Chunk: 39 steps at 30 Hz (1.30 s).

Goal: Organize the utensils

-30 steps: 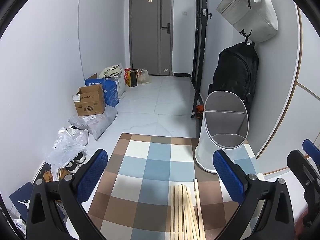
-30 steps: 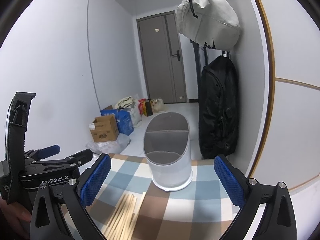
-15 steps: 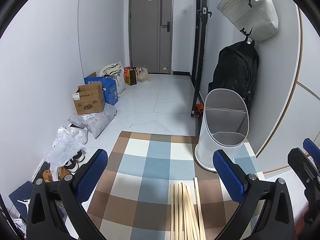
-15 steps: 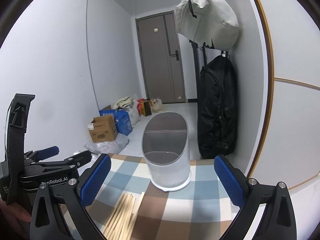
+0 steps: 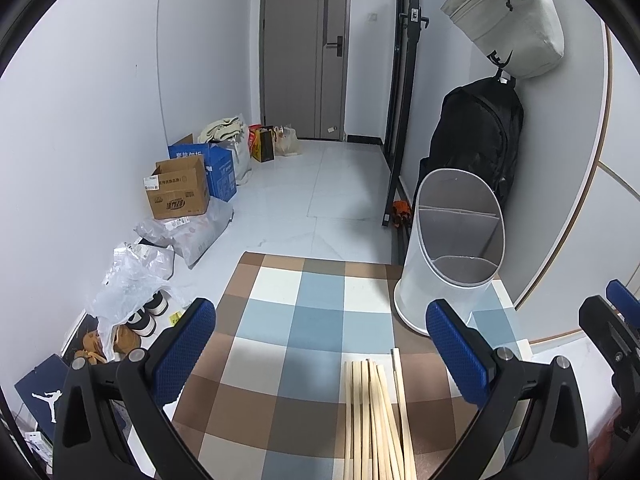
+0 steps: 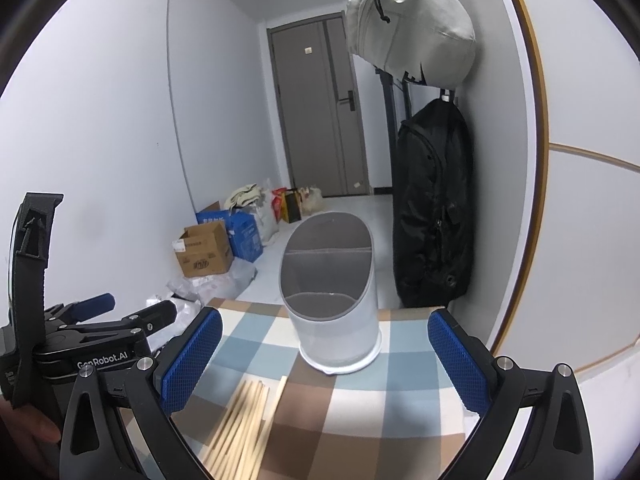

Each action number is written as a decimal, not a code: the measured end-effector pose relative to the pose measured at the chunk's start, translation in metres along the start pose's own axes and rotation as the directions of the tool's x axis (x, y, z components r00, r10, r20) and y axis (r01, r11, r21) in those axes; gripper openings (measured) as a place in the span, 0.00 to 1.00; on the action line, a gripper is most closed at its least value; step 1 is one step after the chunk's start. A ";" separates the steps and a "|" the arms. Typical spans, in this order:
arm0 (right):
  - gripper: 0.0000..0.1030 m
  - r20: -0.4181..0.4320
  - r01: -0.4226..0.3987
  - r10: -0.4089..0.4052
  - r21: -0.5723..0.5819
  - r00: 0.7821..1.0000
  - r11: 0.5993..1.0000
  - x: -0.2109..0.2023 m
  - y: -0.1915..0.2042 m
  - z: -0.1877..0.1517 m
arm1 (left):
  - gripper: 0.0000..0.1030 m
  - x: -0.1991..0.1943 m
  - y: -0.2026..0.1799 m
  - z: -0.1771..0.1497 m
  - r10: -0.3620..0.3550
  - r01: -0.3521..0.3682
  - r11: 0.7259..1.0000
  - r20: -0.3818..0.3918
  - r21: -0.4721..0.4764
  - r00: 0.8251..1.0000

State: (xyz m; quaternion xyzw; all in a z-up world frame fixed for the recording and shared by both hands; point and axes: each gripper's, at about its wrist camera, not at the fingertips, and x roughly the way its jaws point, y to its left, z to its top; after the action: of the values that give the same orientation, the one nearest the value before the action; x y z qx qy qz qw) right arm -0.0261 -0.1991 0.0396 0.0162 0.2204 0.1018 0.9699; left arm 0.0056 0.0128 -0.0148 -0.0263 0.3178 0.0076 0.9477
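- The task looked barely begun: the bundle of wooden chopsticks (image 5: 376, 416) lay loose on the checked cloth (image 5: 304, 320) of the worktop, none of them in the holder
- The white utensil holder (image 5: 452, 248) stood upright at the far right of the cloth, well beyond the tips of the chopsticks; its divided compartments showed nothing inside, as far as either view reached
- One stick lay slightly apart on the right side of the bundle, the rest touching side by side
- The left gripper (image 5: 320, 352) hung above the near end of the cloth with its fingers (image 5: 456, 348) spread wide and nothing between them; the chopsticks lay just below and to the right of its middle
- The right gripper (image 6: 324, 360) likewise had its fingers (image 6: 192, 360) wide apart and empty, pointed towards the holder, with the chopsticks low on its left
- Judged from this, every step was left: closing on the sticks, lifting them, and standing them in a compartment of the holder
- Thin sticks lying flat on cloth would likely be awkward to pinch
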 end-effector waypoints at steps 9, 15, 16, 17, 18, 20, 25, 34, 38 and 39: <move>1.00 -0.037 -0.019 0.020 0.017 0.999 1.000 0.008 -0.002 0.000 | 0.99 0.012 0.013 -0.001 -0.061 0.059 0.998 -0.064 -0.021 0.996; 1.00 -0.085 -0.030 0.032 0.029 0.996 0.999 0.023 0.001 -0.002 | 0.99 0.018 0.017 0.001 -0.078 0.076 0.997 -0.089 -0.029 0.993; 1.00 -0.103 -0.041 0.044 0.031 0.994 0.999 0.027 0.001 -0.003 | 0.99 0.020 0.019 0.002 -0.085 0.082 0.996 -0.097 -0.034 0.992; 0.99 -0.133 -0.072 0.077 0.041 0.988 0.997 0.033 0.001 -0.005 | 0.99 0.023 0.021 0.003 -0.095 0.091 0.995 -0.111 -0.038 0.989; 0.97 -0.154 -0.096 0.103 0.052 0.983 0.994 0.037 0.002 -0.006 | 0.99 0.026 0.025 0.003 -0.099 0.094 0.995 -0.126 -0.046 0.987; 0.88 -0.221 -0.136 0.151 0.085 0.963 0.987 0.052 0.002 -0.012 | 0.99 0.031 0.034 0.001 -0.108 0.099 0.993 -0.148 -0.068 0.983; 0.76 -0.393 -0.184 0.226 0.143 0.891 0.973 0.093 0.007 -0.032 | 0.99 0.048 0.058 -0.002 -0.091 0.070 0.992 -0.211 -0.105 0.973; 0.56 -0.612 -0.159 0.204 0.128 0.764 0.979 0.161 0.030 -0.068 | 0.99 0.068 0.079 -0.014 -0.065 0.031 0.993 -0.319 -0.110 0.945; 0.47 -0.676 -0.123 0.157 0.098 0.720 0.988 0.177 0.038 -0.074 | 0.99 0.068 0.088 -0.019 -0.070 0.031 0.993 -0.337 -0.118 0.939; 0.47 -0.678 -0.120 0.149 0.090 0.720 0.989 0.179 0.040 -0.074 | 0.99 0.069 0.090 -0.019 -0.066 0.028 0.993 -0.338 -0.117 0.939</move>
State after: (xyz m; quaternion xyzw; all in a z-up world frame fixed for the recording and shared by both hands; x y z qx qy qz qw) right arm 0.0921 -0.1242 -0.0996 0.0129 0.5615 0.1665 0.8104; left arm 0.0461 0.1018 -0.0753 -0.0871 0.4755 -0.0022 0.8754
